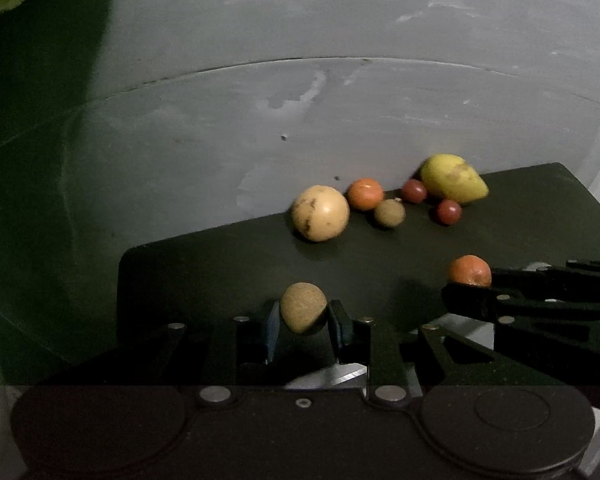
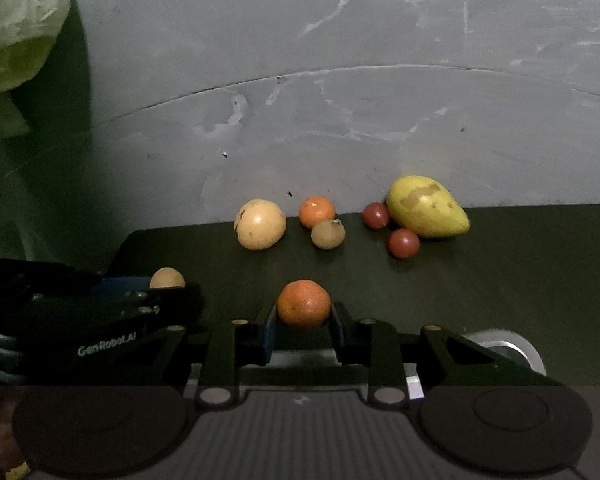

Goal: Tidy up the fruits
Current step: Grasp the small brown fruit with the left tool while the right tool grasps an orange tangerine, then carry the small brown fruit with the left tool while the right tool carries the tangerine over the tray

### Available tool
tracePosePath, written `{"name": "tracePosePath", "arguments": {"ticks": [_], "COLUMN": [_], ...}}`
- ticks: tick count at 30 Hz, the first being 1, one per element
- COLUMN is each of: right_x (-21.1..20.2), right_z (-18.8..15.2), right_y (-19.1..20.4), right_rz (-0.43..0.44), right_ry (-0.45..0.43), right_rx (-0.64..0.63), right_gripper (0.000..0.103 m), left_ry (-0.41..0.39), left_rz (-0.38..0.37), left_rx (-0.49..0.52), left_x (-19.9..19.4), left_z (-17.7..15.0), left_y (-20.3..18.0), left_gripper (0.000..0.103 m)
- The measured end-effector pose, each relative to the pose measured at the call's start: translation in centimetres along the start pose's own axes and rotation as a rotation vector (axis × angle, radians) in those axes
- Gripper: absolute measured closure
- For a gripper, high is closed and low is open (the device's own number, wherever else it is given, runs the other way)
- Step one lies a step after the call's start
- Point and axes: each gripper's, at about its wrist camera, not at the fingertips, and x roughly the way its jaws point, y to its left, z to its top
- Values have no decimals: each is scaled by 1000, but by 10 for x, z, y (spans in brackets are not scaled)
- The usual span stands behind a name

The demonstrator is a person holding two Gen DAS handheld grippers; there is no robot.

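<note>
On the dark table (image 2: 520,280), left to right, we record:
- left gripper (image 1: 303,316), jaws pinching a brown kiwi (image 1: 303,307), long axis tilted;
- pale round fruit (image 2: 260,224);
- small orange (image 2: 317,211);
- second kiwi (image 2: 328,234);
- two red fruits (image 2: 403,243);
- yellow mango (image 2: 427,212), pointing right;
- right gripper (image 2: 304,314), jaws clamping an orange (image 2: 304,305).

In the right wrist view, the left gripper (image 2: 168,296) covers the lower part of the brown fruit (image 2: 167,278). The bench (image 2: 540,264) runs off the right edge. A pale green thing (image 2: 16,32) top left is blurred.
</note>
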Motion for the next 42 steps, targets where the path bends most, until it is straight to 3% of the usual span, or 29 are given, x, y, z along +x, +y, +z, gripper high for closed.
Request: {"name": "tracePosePath", "arguments": {"ticks": [23, 42], "right_x": [-63, -76], "right_z": [-71, -95], "right_y": [-24, -27], "right_rz": [-55, -55], "right_ry": [40, 122], "right_rx": [41, 50], "right_gripper": [71, 71], "left_ry": [25, 82], "left_rz": [-82, -90], "left_rx": [91, 149], "left_x": [-37, -37], "left_z": [-28, -43], "left_y": [-64, -85], "left_gripper": [75, 75]}}
